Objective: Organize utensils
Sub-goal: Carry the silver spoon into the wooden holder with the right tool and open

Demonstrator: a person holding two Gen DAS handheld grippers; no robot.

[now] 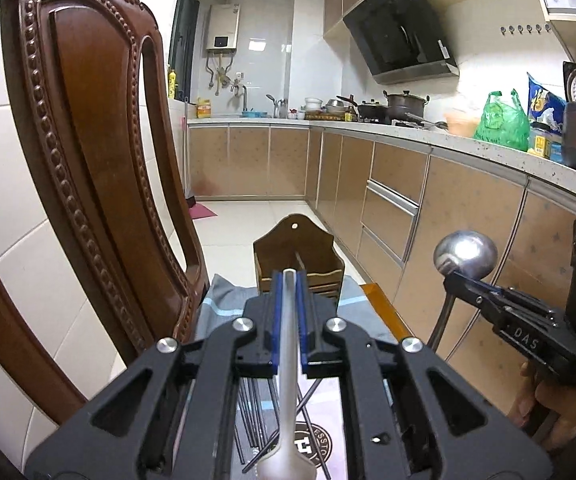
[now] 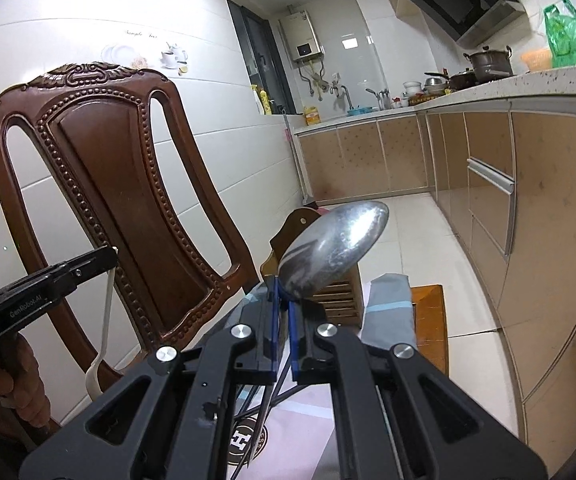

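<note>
1. My left gripper (image 1: 289,276) is clamped on a white spoon (image 1: 288,360); the handle runs between the pads and the bowl hangs back toward me.
2. My right gripper (image 2: 284,286) is clamped on the neck of a steel spoon (image 2: 333,250), with its bowl up and forward.
3. Both spoons are in the air, on my side of the wooden holder (image 1: 299,258) and above it. The holder stands at the far end of the cloth (image 1: 224,300).
4. As far as I can see into the holder, its compartments look empty, so I judge that nothing is sorted yet.
5. Chopsticks (image 1: 254,412) lie loose on the cloth, nearer to me than the holder.
6. Left to do: put both spoons in, then the chopsticks.
</note>
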